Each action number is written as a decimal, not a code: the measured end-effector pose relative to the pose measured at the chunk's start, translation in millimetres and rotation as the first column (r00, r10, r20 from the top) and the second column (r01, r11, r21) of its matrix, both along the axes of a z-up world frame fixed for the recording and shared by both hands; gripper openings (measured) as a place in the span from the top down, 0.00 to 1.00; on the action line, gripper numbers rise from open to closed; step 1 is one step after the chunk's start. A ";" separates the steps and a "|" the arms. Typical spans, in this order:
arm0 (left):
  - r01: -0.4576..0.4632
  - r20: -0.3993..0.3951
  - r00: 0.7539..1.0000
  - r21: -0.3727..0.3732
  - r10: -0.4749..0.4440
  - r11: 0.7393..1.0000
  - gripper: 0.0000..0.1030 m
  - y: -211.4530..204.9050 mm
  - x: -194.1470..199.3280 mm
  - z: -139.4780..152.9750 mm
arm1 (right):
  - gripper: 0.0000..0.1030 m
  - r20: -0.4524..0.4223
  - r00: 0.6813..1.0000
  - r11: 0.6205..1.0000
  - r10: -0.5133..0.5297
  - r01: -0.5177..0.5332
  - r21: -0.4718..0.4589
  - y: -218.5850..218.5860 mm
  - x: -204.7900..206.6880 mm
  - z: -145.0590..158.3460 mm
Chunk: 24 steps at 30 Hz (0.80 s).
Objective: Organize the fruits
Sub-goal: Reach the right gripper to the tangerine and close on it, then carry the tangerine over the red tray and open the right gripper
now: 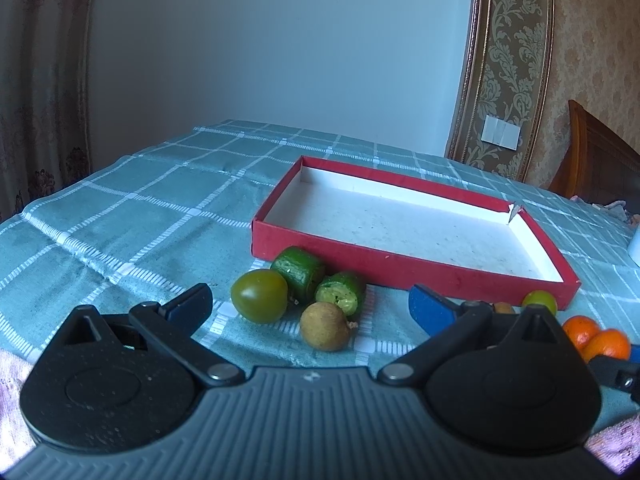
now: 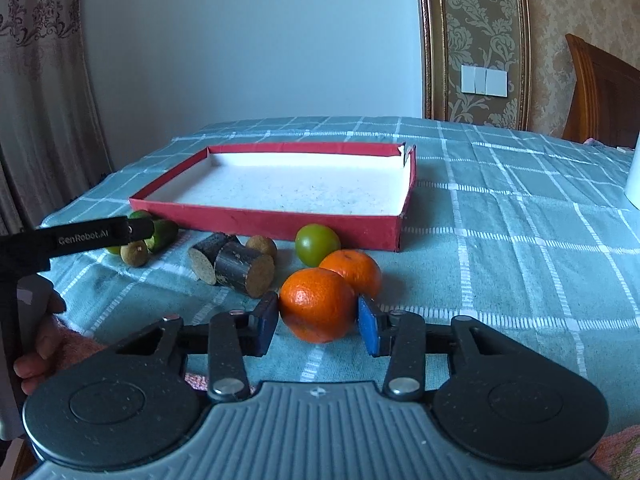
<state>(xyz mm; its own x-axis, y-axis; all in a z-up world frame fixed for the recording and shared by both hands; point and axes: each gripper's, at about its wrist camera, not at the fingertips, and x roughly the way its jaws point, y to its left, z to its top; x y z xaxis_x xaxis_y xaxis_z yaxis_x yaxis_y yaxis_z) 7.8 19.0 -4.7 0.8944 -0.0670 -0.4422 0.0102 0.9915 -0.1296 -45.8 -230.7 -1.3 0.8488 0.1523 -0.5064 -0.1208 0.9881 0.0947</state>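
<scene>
Your right gripper (image 2: 318, 322) is bracketing the nearer orange (image 2: 316, 304), its blue pads (image 2: 370, 330) sitting just beside the fruit; whether they are pressing it I cannot tell. Your left gripper (image 1: 310, 308) is hovering with fingers spread wide over a green tomato (image 1: 259, 295), two cucumber pieces (image 1: 298, 272) and a small brown fruit (image 1: 325, 326), all lying in front of the red tray (image 1: 400, 268) on the checked tablecloth (image 1: 140, 216).

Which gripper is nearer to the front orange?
Right. The right gripper has its fingers on either side of the front orange, not visibly clamped. The left gripper is open over the green fruits, off to that orange's left.
</scene>
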 end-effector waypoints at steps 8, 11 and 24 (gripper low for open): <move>-0.009 -0.005 1.000 0.002 0.009 1.000 0.00 0.0 0.9 -0.3 | 0.60 0.093 0.995 1.000 -0.028 0.028 0.005 -9.0 51.3 45.8; -0.014 -0.010 1.000 -0.002 0.014 1.000 0.00 0.7 1.6 -0.4 | 0.59 0.074 0.996 0.999 -0.049 0.049 -0.005 -11.9 83.1 43.5; -0.004 -0.027 1.000 -0.013 0.004 1.000 0.00 2.5 2.7 -0.7 | 0.40 0.200 0.933 0.929 -0.300 0.238 0.285 -83.6 87.6 8.7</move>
